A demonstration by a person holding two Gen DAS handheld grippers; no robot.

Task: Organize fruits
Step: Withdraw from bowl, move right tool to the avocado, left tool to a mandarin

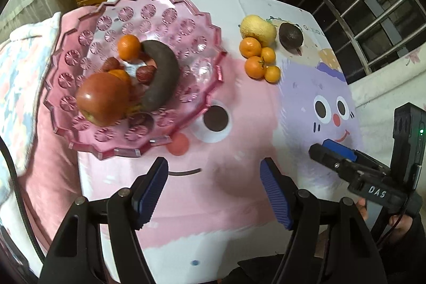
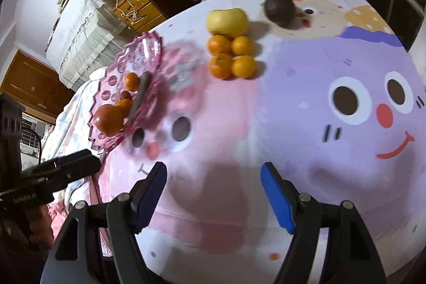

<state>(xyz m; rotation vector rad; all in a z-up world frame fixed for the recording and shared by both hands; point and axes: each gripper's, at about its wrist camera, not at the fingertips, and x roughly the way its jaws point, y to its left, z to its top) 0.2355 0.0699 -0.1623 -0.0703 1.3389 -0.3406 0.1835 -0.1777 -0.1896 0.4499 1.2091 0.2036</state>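
Four small oranges point(image 2: 231, 60) sit packed in a square on the desk point(image 2: 306, 177), touching one another, with a yellow pear-like fruit point(image 2: 227, 21) pressed against the far pair and a dark avocado point(image 2: 279, 9) a little apart beyond it. Those are what I judge are left to move. The pink plastic fruit tray point(image 1: 210, 87) lies well off to my left and already holds a red apple point(image 1: 102, 99), a browned banana point(image 1: 161, 76), an orange and a few small red fruits.

My left tool point(image 1: 214, 190) and my right tool point(image 2: 214, 190) both hang over bare tablecloth with the pads standing well apart and nothing between them.

I expect the oranges to be light and firm with a slightly yielding skin, easy to pinch across the widest part. Because they touch, I would take an outer one from the near row, so the pads slip down on free sides without nudging its neighbours into a roll. The yellow fruit looks heavier and broader, so I would grip its belly, not its narrowing top. The avocado may be soft, so a gentle squeeze across its middle seems safest.
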